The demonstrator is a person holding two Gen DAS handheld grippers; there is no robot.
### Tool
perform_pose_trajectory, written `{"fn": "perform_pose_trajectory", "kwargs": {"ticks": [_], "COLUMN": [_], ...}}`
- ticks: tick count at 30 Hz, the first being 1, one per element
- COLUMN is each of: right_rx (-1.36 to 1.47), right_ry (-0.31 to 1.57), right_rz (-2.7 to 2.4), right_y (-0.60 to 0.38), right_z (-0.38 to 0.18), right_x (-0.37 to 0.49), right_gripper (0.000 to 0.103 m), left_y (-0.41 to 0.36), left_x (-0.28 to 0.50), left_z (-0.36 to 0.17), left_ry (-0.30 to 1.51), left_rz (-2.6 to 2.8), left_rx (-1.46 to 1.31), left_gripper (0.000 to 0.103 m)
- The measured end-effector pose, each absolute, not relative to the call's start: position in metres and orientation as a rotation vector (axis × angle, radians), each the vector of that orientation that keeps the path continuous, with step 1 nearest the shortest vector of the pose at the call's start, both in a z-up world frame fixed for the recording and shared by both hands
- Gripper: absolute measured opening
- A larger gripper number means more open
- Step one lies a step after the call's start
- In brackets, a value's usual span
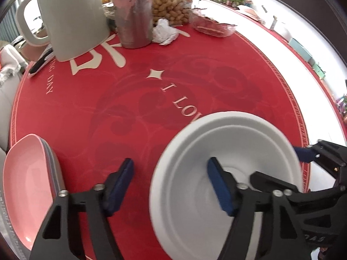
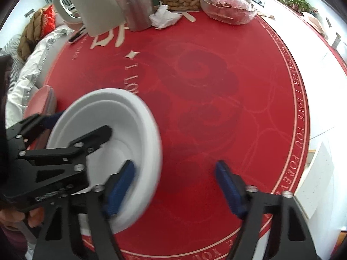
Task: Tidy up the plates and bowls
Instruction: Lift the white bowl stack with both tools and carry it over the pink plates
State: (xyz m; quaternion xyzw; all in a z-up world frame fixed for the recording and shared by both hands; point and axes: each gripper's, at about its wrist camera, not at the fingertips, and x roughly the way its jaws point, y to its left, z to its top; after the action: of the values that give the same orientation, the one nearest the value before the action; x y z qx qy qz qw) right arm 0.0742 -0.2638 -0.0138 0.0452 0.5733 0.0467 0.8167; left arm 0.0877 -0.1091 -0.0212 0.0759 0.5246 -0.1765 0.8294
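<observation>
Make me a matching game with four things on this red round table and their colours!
Things:
1. round foam bowl
2. square-cornered plate
3. pile of peanuts in shells
4. gripper pads

Colours:
A. blue
B. tan
C. white
D. pink

Pairs: 1-C, 2-D, 3-B, 4-A

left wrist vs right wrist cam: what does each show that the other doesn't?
Left wrist only: the pink plate's full inside face.

Right wrist only: a hand on the left gripper and the rug's far-right lettered border.

Both: white bowl with a finger from each gripper over it, red rug, white pitcher, peanuts.
</observation>
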Motion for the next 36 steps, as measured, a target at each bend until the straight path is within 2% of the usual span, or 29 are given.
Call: {"fn": "perform_pose_trajectory", "kwargs": {"ticks": [1, 2, 3, 5, 7, 12, 23, 36], "right_rx": [0.097, 0.097, 0.114, 0.152, 0.155, 0.242, 0.293, 0.251], "right_ry": [1.219, 1.213, 1.207, 1.200, 1.188, 1.178, 1.179, 1.140], "right_rz": [0.101, 0.104, 0.115, 0.119, 0.111, 0.092, 0.073, 0.099], "right_y": [-0.261, -0.259, -0.257, -0.256, -0.255, -0.262, -0.265, -0.237], "right_z": [-0.014, -0.014, -0.014, -0.015, -0.015, -0.016, -0.012, 0.016], "right_x": [0.073, 0.071, 0.070, 0.067, 0.064, 0.063, 0.055, 0.059], "right_gripper": [0.058, 0.050, 0.040, 0.032, 0.031, 0.023, 0.022, 0.023], "left_y": [-0.111, -0.113, -0.115, -0.117, -0.116, -0.111, -0.112, -0.085], "left_x": [0.085, 0.083, 0.080, 0.077, 0.074, 0.074, 0.061, 0.050], "left_z": [-0.020, -0.019, -0.019, -0.020, -0.020, -0.020, -0.016, 0.013], "left_ry": [1.112, 1.117, 1.127, 1.124, 1.116, 1.129, 1.098, 1.001], "left_rz": [-0.394, -0.416, -0.431, -0.440, -0.449, -0.462, -0.453, -0.396], "left_rx": [0.162, 0.157, 0.156, 0.162, 0.163, 0.123, 0.142, 0.134], "left_gripper": [0.057, 0.048, 0.047, 0.045, 0.042, 0.039, 0.037, 0.037]}}
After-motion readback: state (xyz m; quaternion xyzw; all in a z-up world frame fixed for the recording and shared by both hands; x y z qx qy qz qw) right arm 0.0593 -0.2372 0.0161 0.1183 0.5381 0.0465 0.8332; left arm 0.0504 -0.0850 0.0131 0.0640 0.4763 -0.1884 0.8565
